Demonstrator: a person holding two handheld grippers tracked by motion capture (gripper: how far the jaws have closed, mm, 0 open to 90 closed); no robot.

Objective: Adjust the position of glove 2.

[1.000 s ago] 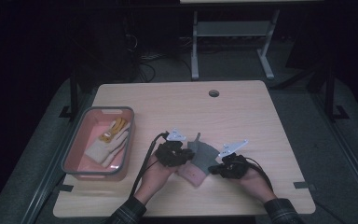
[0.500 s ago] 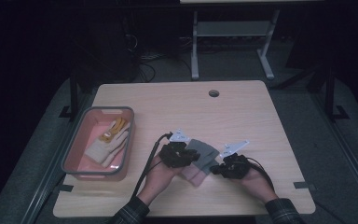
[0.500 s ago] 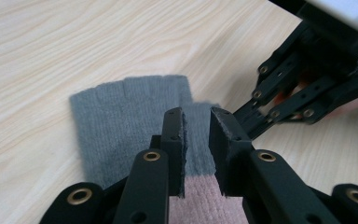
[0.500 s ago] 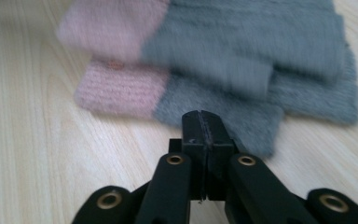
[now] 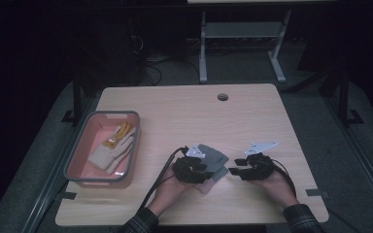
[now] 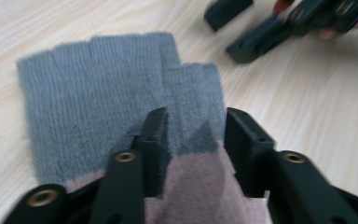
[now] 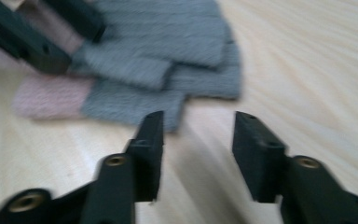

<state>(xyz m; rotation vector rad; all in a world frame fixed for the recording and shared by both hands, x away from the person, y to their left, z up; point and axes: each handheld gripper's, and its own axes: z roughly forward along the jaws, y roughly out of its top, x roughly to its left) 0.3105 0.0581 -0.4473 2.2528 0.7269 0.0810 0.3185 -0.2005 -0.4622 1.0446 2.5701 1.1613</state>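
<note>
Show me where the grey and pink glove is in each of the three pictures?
High view: the grey and pink glove lies flat on the table, low and middle, between the two grippers.
Left gripper view: it spreads across the left and middle, a folded part between the open jaws.
Right gripper view: it lies at the top left, beyond the open jaws.
Shared landmark: the pale wood table.

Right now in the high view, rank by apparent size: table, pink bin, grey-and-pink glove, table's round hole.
1. table
2. pink bin
3. grey-and-pink glove, partly hidden by the left gripper
4. round hole
</note>
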